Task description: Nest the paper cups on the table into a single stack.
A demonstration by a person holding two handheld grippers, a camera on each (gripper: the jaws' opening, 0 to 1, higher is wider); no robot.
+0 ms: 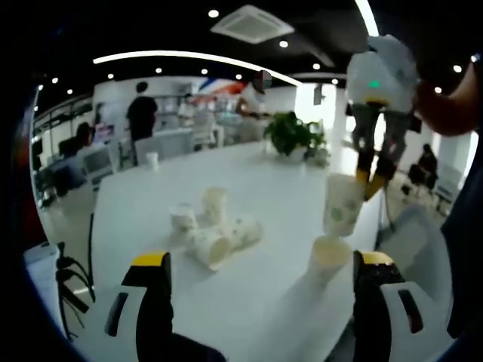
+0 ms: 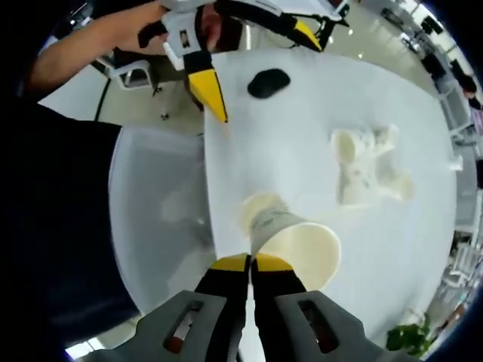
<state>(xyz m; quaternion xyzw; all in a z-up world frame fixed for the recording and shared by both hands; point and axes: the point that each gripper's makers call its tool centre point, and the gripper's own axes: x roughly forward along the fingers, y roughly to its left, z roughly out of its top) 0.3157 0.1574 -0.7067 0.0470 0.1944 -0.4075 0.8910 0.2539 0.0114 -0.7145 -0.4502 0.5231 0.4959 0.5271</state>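
A green-patterned white paper cup (image 1: 343, 205) is held by its rim in the closed right gripper (image 2: 250, 264), directly above an upright plain cream paper cup (image 1: 329, 257). The held cup is hung mouth-up, nearly vertical. The left gripper (image 1: 264, 265) is kept wide and empty.

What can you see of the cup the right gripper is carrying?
The held cup is pale paper with a faint green print, empty, its mouth facing the right gripper view. The right gripper pinches its rim, jaws closed on the wall. It hangs in the air just above another cup standing near the table edge, not yet nested.
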